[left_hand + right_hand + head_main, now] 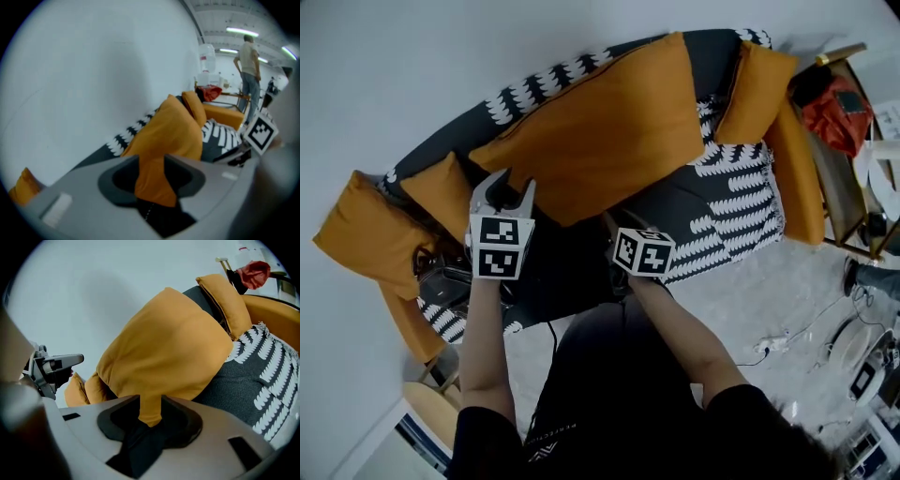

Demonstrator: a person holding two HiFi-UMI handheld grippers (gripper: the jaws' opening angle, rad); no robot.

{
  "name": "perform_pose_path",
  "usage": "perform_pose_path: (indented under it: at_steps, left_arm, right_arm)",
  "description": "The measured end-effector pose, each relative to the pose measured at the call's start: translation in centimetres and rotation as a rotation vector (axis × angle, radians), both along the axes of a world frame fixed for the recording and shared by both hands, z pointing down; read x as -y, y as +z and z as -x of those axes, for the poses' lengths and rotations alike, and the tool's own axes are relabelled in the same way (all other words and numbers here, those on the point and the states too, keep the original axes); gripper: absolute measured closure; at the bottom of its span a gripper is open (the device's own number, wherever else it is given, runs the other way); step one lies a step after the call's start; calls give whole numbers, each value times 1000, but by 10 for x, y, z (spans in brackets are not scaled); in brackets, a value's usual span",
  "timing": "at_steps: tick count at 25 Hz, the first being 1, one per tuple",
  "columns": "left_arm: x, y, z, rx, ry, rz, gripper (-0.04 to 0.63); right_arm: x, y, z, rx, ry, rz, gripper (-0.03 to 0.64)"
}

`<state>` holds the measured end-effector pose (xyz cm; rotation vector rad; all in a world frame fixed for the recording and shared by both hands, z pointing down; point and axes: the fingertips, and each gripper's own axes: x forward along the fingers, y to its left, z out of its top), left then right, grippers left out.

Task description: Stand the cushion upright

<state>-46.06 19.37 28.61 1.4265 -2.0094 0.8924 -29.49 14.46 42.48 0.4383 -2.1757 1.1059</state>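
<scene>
A large orange cushion [600, 122] leans tilted against the back of the dark, white-patterned sofa [731, 206]. My left gripper [508, 192] is shut on its near left corner. My right gripper [614, 230] is shut on the near lower edge, further right. In the left gripper view a fold of the cushion [168, 131] is pinched in the left gripper [151, 164]. The right gripper view shows a tab of the cushion [164, 348] clamped in the right gripper [151, 401], with the cushion's body lifted off the seat.
Smaller orange cushions lie at the sofa's left end [366, 234] and right end [755, 89]. A side table with a red thing [839, 112] stands to the right. Cables and gear [853, 347] litter the floor. A person [248, 70] stands far off.
</scene>
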Motion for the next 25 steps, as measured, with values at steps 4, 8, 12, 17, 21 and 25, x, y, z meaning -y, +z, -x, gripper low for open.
perform_pose_path:
  at_steps: [4,8,12,17,21,25]
  left_arm:
    - [13,-5,-13,-36,-42,-14,457]
    - [25,-8,-25,-37,-71,-7,512]
    - [13,-17,-37,-66,-90,-21,520]
    - [-6,-32,-48,-99,-135,-48,535]
    - [-23,-36,-52,-124,-167,-70,548]
    - [-34,-37,-60,-180,-217,-119,558]
  right_arm:
    - [19,-12,-11,8,-14,-3,499]
    - [40,-28,-22,22,-35,-6,524]
    - [42,-50,-30,40,-38,-25,538]
    - [45,-74,-39,45,-53,-73,580]
    - [47,-84,-44,42,-63,-104,598]
    - [50,-96,-51,39,-77,-132,604]
